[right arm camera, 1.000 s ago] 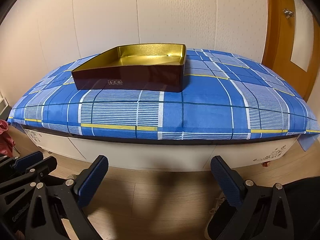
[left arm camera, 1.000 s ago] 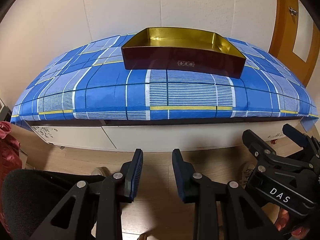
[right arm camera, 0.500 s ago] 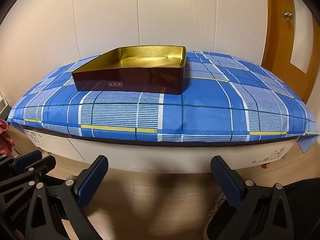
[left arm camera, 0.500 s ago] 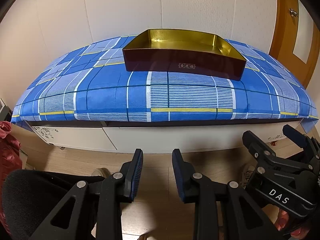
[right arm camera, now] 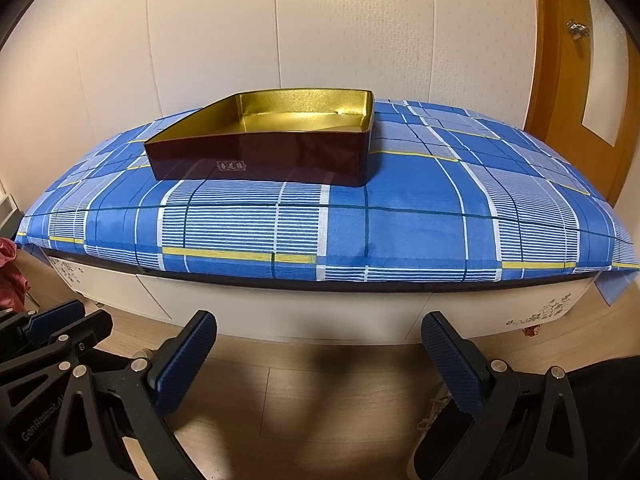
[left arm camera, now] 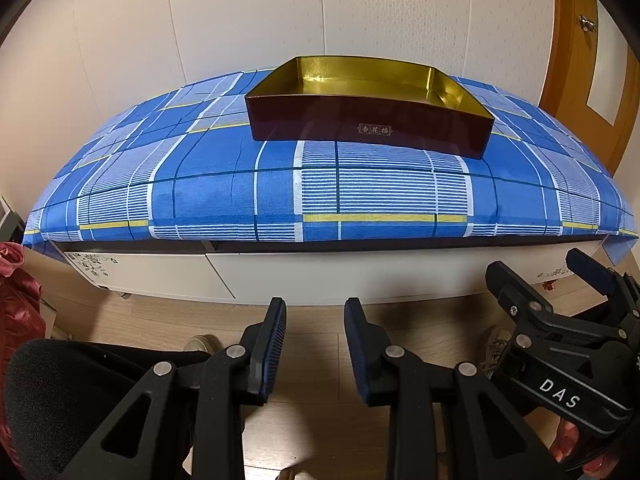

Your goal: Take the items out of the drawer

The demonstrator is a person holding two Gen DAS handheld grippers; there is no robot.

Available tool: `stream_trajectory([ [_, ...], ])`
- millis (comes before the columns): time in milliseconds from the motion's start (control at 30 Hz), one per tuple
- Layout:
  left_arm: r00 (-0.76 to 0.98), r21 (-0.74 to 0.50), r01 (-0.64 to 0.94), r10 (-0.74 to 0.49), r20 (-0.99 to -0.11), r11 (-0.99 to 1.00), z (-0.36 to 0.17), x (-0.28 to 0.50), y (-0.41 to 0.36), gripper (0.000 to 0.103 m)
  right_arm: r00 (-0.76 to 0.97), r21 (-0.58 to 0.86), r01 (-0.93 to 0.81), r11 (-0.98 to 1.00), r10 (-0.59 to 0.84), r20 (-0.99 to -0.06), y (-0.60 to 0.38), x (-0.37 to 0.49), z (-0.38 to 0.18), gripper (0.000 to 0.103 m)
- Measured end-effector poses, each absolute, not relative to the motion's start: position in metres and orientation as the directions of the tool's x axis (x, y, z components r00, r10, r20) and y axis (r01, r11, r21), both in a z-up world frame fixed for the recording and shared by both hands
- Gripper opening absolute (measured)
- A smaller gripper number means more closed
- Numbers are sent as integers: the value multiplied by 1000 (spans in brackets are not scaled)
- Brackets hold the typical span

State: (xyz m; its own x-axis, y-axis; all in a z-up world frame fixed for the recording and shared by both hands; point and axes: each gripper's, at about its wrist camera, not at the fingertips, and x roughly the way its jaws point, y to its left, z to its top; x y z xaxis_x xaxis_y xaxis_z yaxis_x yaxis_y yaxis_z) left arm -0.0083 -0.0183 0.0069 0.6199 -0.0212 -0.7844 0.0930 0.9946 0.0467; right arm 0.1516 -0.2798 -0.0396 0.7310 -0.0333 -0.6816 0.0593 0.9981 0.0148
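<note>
A low white cabinet with shut drawer fronts [left arm camera: 320, 276] [right arm camera: 280, 312] stands under a blue plaid cloth [left arm camera: 240, 200]. On the cloth rests an empty dark red box with a gold inside [left arm camera: 368, 128] [right arm camera: 260, 156]. My left gripper [left arm camera: 315, 304] hovers over the wood floor in front of the drawers, shut down to a narrow gap with nothing between its pads. My right gripper [right arm camera: 318, 320] is to its right, wide open and empty, also short of the drawer fronts. It shows in the left wrist view too [left arm camera: 536, 264].
A wooden door [left arm camera: 592, 60] stands at the right and a pale wall behind the cabinet. A red cloth bundle [left arm camera: 16, 300] lies on the floor at the left. A person's shoes [left arm camera: 200, 344] show on the wood floor below the grippers.
</note>
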Motion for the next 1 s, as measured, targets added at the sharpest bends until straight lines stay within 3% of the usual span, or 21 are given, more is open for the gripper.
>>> stream_trajectory([
  [1000, 601, 63, 82, 1, -799, 995, 2, -5, -17, 29, 710, 15, 34, 999, -13, -704, -278, 157, -45, 103],
])
